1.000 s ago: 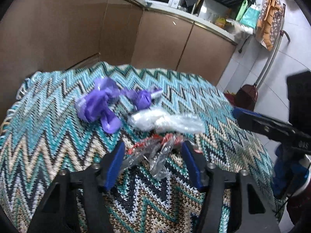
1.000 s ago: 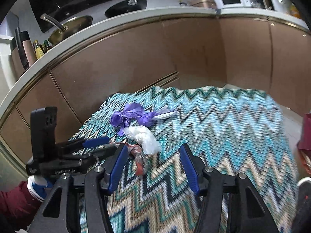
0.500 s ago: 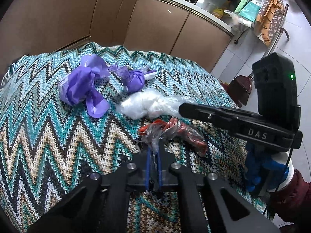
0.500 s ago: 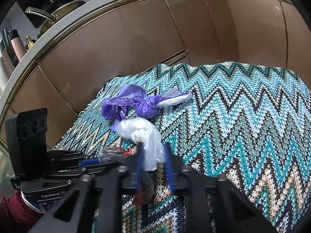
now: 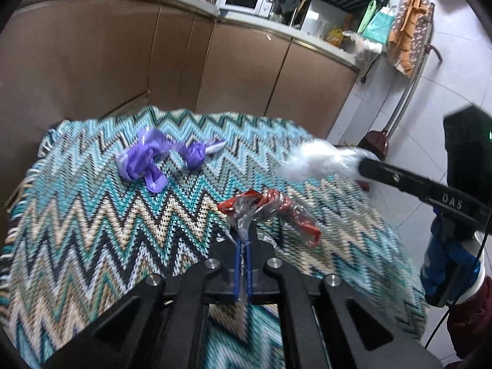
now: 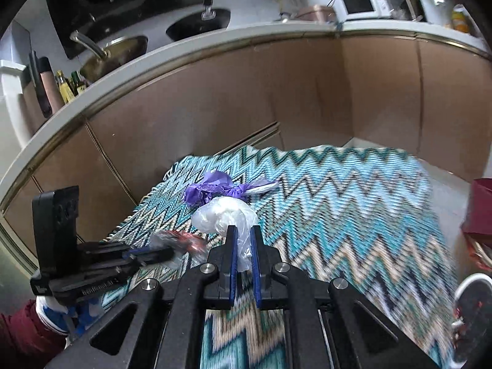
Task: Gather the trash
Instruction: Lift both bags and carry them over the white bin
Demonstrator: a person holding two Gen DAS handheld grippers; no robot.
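- My left hand-held gripper (image 5: 243, 247) has its blue pads pressed together on the tail of a crumpled clear wrapper with red print (image 5: 268, 212); the rest of the wrapper fans out ahead of the fingertips, above the zigzag-knit cloth (image 5: 92, 230).
- My right hand-held gripper (image 6: 244, 247) is pinching a crumpled clear plastic bag (image 6: 224, 215); the bag bulges out past the tips, and a thin strip of it hangs down between the pads.
- In the left wrist view that same bag shows as a white blur at the tip of the right hand-held gripper, over the far right edge of the cloth.
- In the right wrist view the red-printed wrapper is smeared by motion at the tip of the left hand-held gripper, so I can only say it seems to be clear of the cloth.
- A knotted purple plastic bag (image 5: 147, 161) lies on the cloth toward its far side, apart from both hand-held grippers, with a pale end pointing right.
- The cloth covers the worktop; brown kitchen cabinets (image 6: 215, 107) stand behind it.
- A white microwave (image 5: 243, 0) sits on the kitchen counter beyond.
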